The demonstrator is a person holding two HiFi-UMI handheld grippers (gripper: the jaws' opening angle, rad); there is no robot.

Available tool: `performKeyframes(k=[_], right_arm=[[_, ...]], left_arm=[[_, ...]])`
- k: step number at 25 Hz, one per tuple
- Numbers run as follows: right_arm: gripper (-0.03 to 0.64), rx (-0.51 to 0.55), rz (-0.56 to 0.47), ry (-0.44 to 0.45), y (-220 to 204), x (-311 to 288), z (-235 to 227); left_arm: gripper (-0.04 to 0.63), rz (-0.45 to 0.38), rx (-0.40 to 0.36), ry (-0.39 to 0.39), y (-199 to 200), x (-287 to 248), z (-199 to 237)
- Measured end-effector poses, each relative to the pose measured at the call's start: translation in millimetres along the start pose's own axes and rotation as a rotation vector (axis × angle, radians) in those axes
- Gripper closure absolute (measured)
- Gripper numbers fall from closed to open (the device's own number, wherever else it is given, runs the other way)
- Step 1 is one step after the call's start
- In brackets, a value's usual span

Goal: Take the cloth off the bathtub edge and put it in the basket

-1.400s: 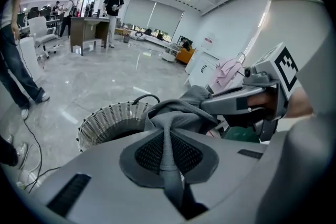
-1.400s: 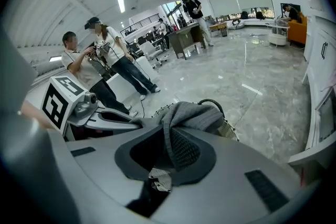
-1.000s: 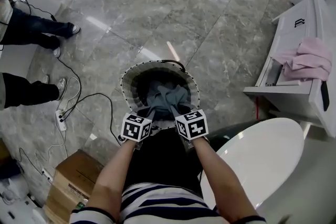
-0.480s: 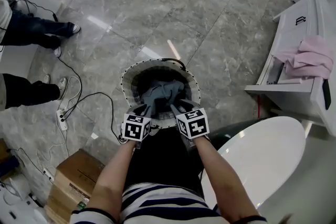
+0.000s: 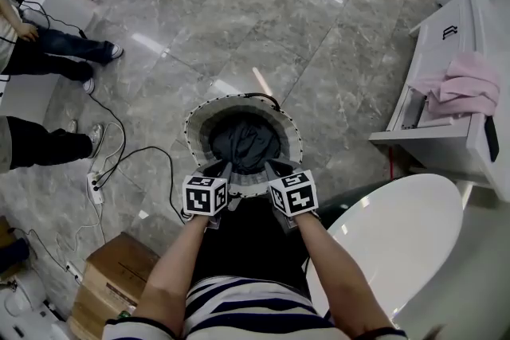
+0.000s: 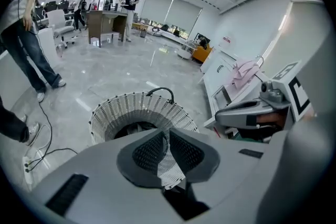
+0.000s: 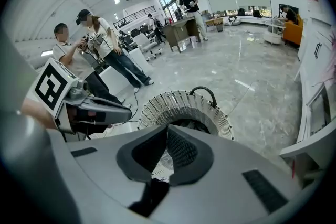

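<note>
The dark grey cloth [image 5: 245,144] lies crumpled in a loose heap inside the basket [image 5: 196,126], at the centre of the head view. The basket is round and pale, with woven openwork walls and a dark handle loop at its far rim, and stands upright on the marble floor.

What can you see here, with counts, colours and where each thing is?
basket: one, white, on the floor, centre
grey cloth: one, grey, inside the basket
pink cloth: one, pink, on the unit
unit: one, white, right edge
tub: one, white, lower right
box: one, brown, lower left
power strip: one, white, floor at left, cables attached
bystanders: two, dark trousers, left edge
left gripper: one, grey, over the basket's near rim, fingers together, empty
right gripper: one, grey, beside it, fingers just closed, empty
</note>
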State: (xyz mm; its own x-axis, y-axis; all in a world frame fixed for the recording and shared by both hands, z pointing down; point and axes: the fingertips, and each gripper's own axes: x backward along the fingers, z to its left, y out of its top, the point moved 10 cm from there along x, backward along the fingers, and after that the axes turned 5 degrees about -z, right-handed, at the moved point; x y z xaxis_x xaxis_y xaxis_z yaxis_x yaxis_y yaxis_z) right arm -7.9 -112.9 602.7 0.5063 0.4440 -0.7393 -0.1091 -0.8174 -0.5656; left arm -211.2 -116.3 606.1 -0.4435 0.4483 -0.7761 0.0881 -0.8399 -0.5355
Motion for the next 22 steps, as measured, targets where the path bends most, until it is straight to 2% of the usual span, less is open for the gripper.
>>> performKeyframes(k=[5,11,22], right_arm=[[0.589,0.001,-0.017,-0.017,-0.7,12.4,2.2],[0.591,-0.047,-0.061,-0.032,1.0,31.0,5.5],[0.591,-0.066,-0.119,-0.049,5.7,59.4,10.3]], left_arm=[[0.558,-0.046,0.003,0.004,3.4,15.3,-2.4],[0.565,-0.083,-0.053,-0.001,10.2,35.9,-13.1],[0.565,-0.112,-0.081,0.009,20.7,59.8,-29.0]])
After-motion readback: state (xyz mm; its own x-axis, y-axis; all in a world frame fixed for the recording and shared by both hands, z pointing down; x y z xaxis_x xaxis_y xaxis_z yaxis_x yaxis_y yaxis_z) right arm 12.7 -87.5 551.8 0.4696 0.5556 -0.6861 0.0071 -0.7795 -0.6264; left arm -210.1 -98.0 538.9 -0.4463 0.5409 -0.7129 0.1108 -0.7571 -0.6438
